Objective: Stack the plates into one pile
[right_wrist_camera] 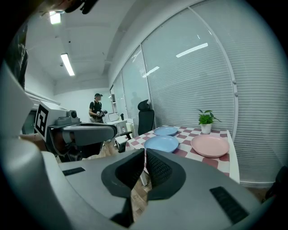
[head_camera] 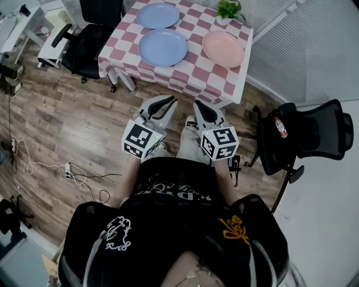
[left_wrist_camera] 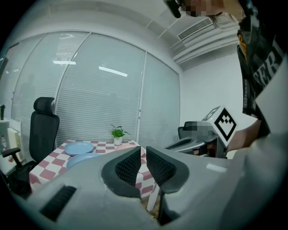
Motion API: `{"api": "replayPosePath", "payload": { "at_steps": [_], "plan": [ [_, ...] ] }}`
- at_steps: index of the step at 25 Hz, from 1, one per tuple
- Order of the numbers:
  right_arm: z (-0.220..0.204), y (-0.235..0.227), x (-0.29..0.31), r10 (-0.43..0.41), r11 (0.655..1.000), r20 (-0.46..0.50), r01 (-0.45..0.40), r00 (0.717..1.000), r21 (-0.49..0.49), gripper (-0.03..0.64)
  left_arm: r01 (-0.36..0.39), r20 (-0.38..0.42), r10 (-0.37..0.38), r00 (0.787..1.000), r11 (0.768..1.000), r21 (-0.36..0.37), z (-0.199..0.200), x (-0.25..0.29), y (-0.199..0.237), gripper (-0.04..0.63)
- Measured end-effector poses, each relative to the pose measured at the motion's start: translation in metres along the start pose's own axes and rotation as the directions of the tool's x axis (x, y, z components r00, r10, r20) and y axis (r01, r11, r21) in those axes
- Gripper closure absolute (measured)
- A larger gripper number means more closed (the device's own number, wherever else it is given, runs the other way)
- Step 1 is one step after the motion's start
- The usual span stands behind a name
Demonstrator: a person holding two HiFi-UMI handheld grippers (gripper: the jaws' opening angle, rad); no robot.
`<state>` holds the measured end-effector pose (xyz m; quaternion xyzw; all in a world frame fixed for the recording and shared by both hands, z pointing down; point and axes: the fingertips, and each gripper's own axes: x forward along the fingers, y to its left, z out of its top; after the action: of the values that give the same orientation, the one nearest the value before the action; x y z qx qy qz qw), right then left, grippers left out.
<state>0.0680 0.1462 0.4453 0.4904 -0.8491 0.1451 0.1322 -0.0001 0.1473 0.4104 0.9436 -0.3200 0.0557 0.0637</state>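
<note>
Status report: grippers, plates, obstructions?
Left gripper, right gripper shut, empty, short of table. Near blue plate, far blue plate, pink plate unstacked. No obstruction seen.

Wooden floor (head_camera: 61, 120), black office chair (head_camera: 305, 137), slatted blinds (right_wrist_camera: 193, 81)

Bright, even ceiling light; gripper views fisheye-warped, dark vignette corners; head view sharp.

A pink-and-white checked tablecloth (head_camera: 190, 77) covered the small table, with a potted plant (head_camera: 229, 11) at its far corner beside white blinds (head_camera: 314, 50). A black office chair (head_camera: 90, 45) stood at the table's left; a second chair (head_camera: 305, 137) — a bottle (head_camera: 280, 127) resting on it — stood nearer, at the right. White cables and a power strip (head_camera: 68, 168) lay on the wood floor (head_camera: 67, 117).
</note>
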Motion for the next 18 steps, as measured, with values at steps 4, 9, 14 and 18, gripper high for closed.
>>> {"api": "replayPosePath", "payload": {
  "at_steps": [4, 9, 14, 18],
  "plan": [
    [0.009, -0.034, 0.021, 0.007, 1.000, 0.003, -0.007, 1.000, 0.010, 0.598, -0.010, -0.014, 0.010, 1.000, 1.000, 0.012, 0.002, 0.030, 0.016, 0.558],
    [0.029, -0.089, 0.041, 0.021, 1.000, 0.004, -0.021, 1.000, 0.002, 0.600, -0.042, -0.058, 0.043, 0.997, 0.999, 0.002, 0.006, 0.082, 0.036, 0.558],
    [0.037, -0.159, 0.054, 0.017, 1.000, -0.016, -0.016, 1.000, 0.019, 0.598, -0.060, -0.085, 0.059, 0.995, 0.998, -0.013, 0.010, 0.150, 0.044, 0.558],
    [0.043, -0.213, 0.060, 0.008, 0.999, -0.017, -0.008, 1.000, 0.040, 0.600, -0.060, -0.117, 0.057, 0.992, 0.998, -0.025, 0.012, 0.199, 0.044, 0.558]
  ]
}}
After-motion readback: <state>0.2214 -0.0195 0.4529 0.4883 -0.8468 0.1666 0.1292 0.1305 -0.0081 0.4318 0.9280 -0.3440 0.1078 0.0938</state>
